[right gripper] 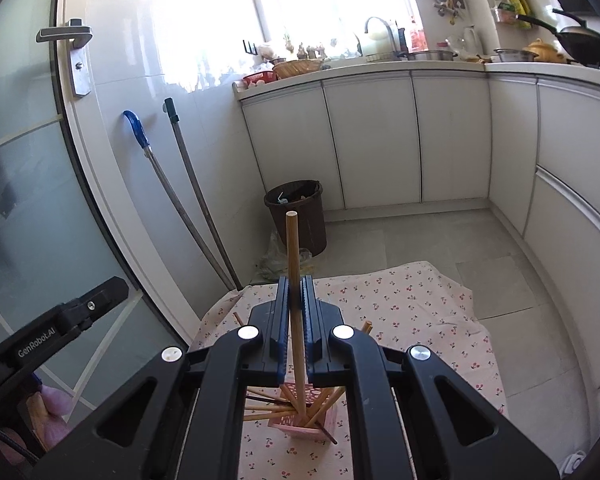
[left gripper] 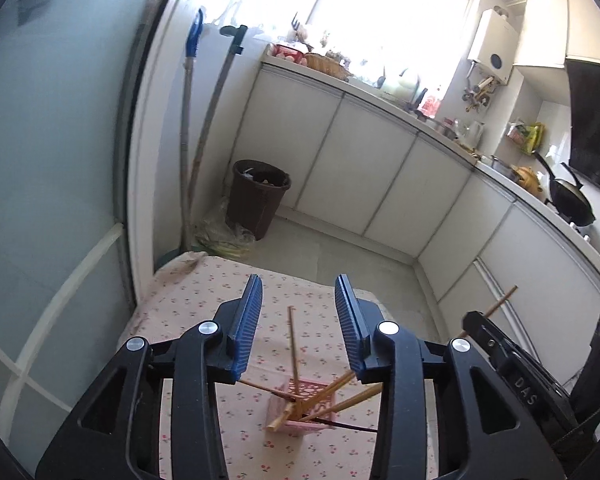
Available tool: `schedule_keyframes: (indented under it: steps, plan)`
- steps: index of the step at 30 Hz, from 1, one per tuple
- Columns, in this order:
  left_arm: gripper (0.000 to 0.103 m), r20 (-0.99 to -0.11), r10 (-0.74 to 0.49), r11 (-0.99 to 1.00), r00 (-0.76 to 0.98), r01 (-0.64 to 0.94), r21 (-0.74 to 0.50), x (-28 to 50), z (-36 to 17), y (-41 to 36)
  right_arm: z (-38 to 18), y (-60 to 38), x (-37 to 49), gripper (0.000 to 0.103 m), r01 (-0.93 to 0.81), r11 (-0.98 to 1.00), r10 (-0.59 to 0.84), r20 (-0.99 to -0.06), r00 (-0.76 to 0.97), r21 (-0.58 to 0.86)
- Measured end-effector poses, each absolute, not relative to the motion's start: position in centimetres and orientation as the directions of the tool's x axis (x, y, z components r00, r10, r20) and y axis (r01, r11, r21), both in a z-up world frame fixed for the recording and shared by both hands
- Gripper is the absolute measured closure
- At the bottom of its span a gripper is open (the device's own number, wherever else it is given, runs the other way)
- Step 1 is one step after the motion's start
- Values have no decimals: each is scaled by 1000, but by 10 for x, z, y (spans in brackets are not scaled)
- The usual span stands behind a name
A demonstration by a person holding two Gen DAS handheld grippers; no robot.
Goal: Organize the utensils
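Note:
A pink perforated holder (left gripper: 306, 404) (right gripper: 300, 426) stands on a cherry-print cloth (left gripper: 204, 304) (right gripper: 412, 304) and holds several wooden chopsticks fanned outward. My left gripper (left gripper: 298, 292) is open and empty, above the holder. My right gripper (right gripper: 296, 284) is shut on one wooden chopstick (right gripper: 293, 264) that stands upright, its lower end down in the holder. The right gripper's body (left gripper: 512, 364) shows at the right of the left wrist view with the chopstick's tip (left gripper: 502, 302) sticking out. The left gripper's body (right gripper: 56, 328) shows at the left of the right wrist view.
A brown bin (left gripper: 258, 200) (right gripper: 298, 216) stands on the floor beyond the cloth. Two mop handles (left gripper: 204, 128) (right gripper: 188, 196) lean on the wall. White cabinets (left gripper: 380, 168) (right gripper: 412, 136) run along the back and right. A glass door (right gripper: 24, 184) is at the left.

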State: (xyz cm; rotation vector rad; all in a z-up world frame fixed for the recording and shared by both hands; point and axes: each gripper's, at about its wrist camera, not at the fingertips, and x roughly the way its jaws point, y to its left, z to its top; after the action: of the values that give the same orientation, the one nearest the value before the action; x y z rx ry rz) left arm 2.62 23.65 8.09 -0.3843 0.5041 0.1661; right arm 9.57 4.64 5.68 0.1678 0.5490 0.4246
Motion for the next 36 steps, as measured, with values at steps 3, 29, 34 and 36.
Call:
schedule_keyframes:
  steps: [3, 29, 34, 36]
  plan:
    - [41, -655, 7, 906, 756, -281, -316, 43, 59, 264, 64, 43, 92, 97, -357, 891, 451, -453, 769, 281]
    - [92, -686, -411, 126, 601, -708, -695, 139, -237, 380, 84, 25, 97, 96, -410, 852, 519, -416, 747, 327]
    - [96, -600, -372, 247, 709, -547, -800, 140, -167, 375, 82, 17, 102, 97, -403, 843, 529, -414, 741, 357]
    - [96, -585, -333, 362, 739, -473, -804, 139, -124, 365, 85, 13, 98, 96, -404, 840, 532, -403, 745, 362]
